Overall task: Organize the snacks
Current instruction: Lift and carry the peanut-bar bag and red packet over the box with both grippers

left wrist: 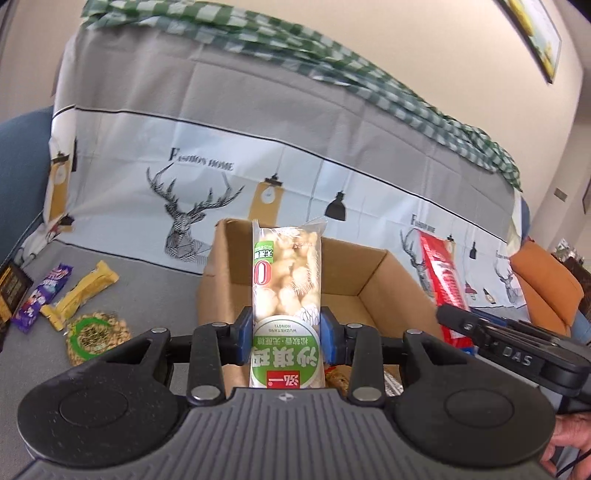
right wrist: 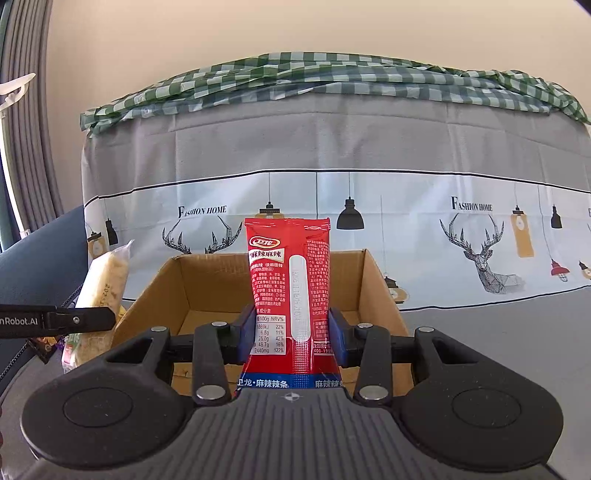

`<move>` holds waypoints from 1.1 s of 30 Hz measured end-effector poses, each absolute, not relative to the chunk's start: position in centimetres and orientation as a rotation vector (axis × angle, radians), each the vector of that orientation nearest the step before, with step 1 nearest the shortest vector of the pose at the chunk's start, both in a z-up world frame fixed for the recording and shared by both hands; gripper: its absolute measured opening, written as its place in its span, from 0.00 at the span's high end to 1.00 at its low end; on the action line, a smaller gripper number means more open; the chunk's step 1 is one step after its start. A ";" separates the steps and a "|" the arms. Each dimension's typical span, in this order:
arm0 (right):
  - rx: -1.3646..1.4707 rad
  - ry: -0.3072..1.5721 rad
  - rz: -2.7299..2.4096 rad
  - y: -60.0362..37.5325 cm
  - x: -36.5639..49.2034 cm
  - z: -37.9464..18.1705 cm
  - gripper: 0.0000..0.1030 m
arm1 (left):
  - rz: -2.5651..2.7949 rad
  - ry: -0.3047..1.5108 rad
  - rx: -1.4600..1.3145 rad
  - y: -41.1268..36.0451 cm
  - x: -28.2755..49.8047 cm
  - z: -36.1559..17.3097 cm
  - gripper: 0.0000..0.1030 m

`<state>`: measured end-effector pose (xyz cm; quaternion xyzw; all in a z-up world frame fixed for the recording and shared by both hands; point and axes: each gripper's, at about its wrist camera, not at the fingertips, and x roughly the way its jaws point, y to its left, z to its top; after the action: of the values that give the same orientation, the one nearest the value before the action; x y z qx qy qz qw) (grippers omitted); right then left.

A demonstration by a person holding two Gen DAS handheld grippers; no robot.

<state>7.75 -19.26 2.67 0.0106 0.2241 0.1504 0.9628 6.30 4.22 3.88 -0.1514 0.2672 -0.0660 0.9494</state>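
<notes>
Holding snacks over the box [right wrist: 207, 295], the left gripper [left wrist: 286, 334] clamped a green pack [left wrist: 286, 295] and the right gripper [right wrist: 291, 332] a red pack [right wrist: 290, 280]; next, probably, lowering both inside before letting go.

Green-white snack pack [left wrist: 286, 295] upright, red spicy-strip pack [right wrist: 291, 291] upright, open cardboard box [right wrist: 380, 291] behind

Deer-print cover [right wrist: 332, 229] over the sofa back, green checked cloth [right wrist: 332, 85] along its top, orange cushion [left wrist: 543, 284], framed picture [left wrist: 535, 33], grey curtain [right wrist: 26, 110]
</notes>
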 end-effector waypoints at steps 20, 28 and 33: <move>0.001 0.460 0.293 -18.4 8.0 2.4 0.59 | -0.184 0.537 -0.301 2.9 6.1 3.6 0.62; -0.004 0.459 0.282 -18.2 8.0 2.3 0.59 | -0.221 0.533 -0.264 1.2 5.9 3.3 0.62; -0.002 0.458 0.274 -18.1 8.0 2.2 0.59 | -0.234 0.533 -0.244 0.6 5.8 3.2 0.62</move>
<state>8.02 -18.13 2.24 -0.0009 0.2265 0.1356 0.9645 5.77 0.56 3.17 -0.1200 0.2621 -0.1150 0.9506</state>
